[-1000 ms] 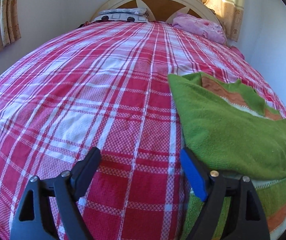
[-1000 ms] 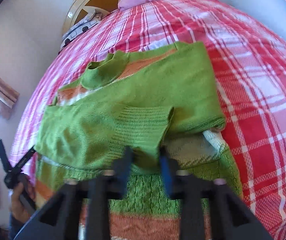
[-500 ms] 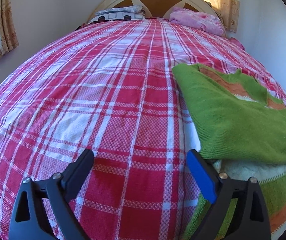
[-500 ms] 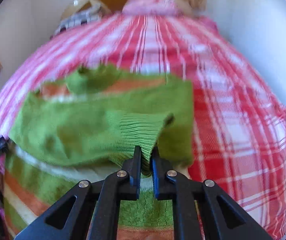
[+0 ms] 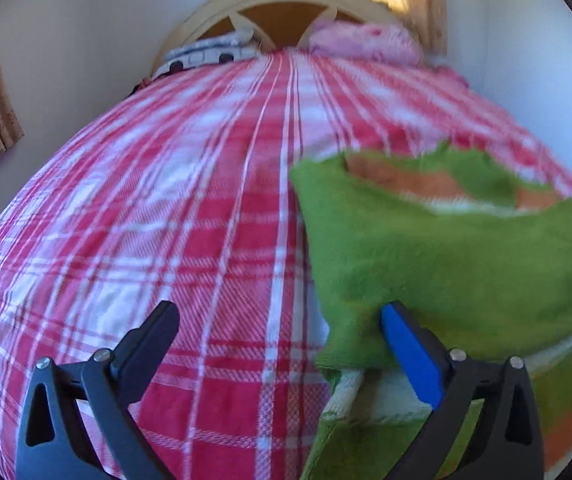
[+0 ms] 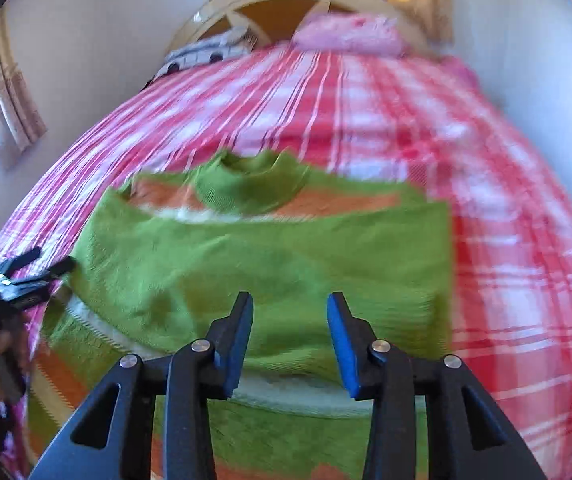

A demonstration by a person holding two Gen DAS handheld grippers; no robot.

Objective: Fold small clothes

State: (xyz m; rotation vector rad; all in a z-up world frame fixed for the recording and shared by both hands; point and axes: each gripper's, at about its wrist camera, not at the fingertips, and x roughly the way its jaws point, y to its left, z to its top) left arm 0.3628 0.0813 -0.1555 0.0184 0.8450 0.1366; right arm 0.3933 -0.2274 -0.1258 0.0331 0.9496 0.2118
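My 2 grippers, left point(image 5: 277, 322) and right point(image 6: 290, 334), are opening, empty; the folded sweater point(image 6: 269, 264) may slump open if snagged

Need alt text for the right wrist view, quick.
The right claw, opening with nothing between its pads, hangs over a green sweater with orange and white stripes, folded on a red plaid bedspread. The left claw is at its left edge.

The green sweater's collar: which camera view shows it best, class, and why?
The right wrist view shows it best: the green sweater's collar sits near the centre, its whole curve visible above the folded sleeves. The left wrist view catches the collar only obliquely, off to the right.
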